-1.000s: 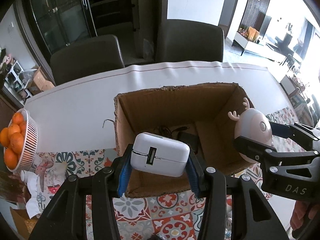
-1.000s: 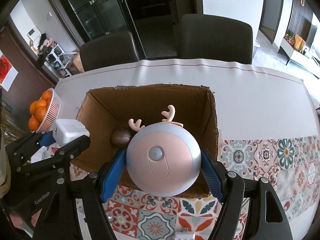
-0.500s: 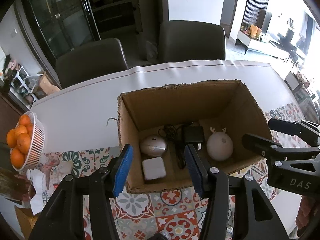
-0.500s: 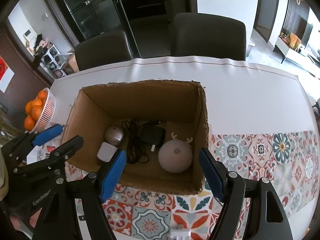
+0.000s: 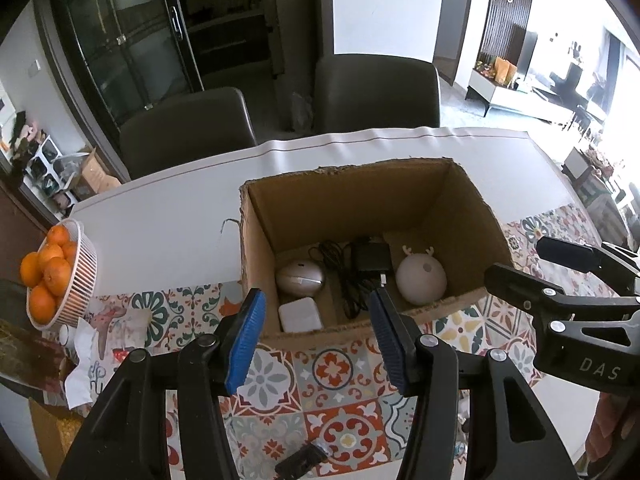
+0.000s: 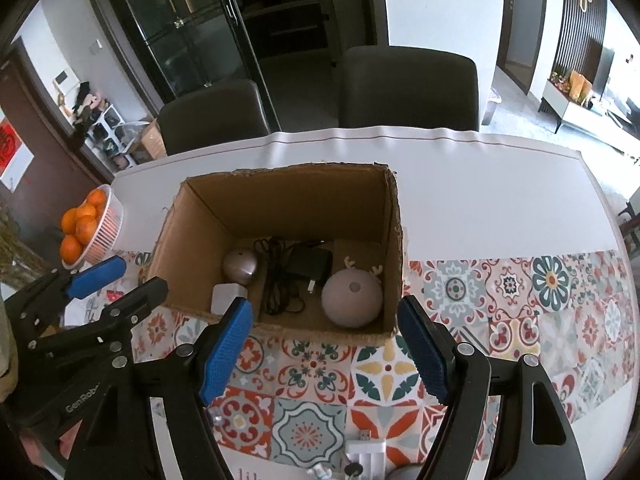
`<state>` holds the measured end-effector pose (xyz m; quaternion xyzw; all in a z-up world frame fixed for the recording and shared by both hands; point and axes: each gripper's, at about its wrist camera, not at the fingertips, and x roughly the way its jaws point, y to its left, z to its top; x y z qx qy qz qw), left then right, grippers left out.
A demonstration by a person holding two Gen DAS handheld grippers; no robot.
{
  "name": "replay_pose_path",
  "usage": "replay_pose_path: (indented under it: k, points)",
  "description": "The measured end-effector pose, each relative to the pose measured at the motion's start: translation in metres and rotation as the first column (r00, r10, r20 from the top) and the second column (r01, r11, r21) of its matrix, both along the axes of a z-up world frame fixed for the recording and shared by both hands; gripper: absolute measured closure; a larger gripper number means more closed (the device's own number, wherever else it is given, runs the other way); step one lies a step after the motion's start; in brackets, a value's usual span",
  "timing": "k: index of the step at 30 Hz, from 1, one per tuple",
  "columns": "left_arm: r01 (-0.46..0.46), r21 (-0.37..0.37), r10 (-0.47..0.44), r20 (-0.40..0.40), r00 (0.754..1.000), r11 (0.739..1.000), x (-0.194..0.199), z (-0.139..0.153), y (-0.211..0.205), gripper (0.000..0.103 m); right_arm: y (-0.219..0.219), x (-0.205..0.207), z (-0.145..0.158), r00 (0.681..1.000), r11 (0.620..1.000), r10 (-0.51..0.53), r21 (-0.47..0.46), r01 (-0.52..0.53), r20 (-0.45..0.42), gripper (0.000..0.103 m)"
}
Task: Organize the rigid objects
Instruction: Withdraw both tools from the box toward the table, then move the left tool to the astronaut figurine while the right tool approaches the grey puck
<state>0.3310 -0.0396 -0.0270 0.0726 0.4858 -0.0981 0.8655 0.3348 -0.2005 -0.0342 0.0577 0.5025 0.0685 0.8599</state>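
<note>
Cardboard box (image 5: 472, 216), open-topped, on the counter (image 5: 160, 220) at the edge of its tiled runner. Contents on the floor: pink antlered ball (image 5: 421, 280) at right, black charger (image 5: 370, 259) with tangled cord mid, bronze dome (image 5: 300, 277) and white adapter (image 5: 301, 314) at left. Left tongs (image 5: 316, 340) and right tongs (image 6: 324, 350) both spread, empty, above the near wall. Advice: lift clear of the rim, then fetch remaining loose items on the near runner.

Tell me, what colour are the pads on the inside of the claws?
Blue, on black frames. The right claw's pads show best in the right wrist view.
</note>
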Motion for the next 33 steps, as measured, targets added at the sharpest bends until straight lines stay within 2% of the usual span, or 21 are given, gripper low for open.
replay_pose_path:
  k: [15,33]
  points:
    - [0.049,0.019,-0.05,0.005,0.999,0.999,-0.043,0.0,-0.015,0.048,-0.013,-0.046,0.001,1.0,1.0,-0.008,-0.006,0.008,0.003,0.027]
    - [0.092,0.032,-0.089,-0.107,0.99,0.995,-0.08,-0.047,-0.032,0.048,-0.028,-0.088,-0.049,0.993,0.999,-0.025,0.018,0.027,-0.117,0.027]
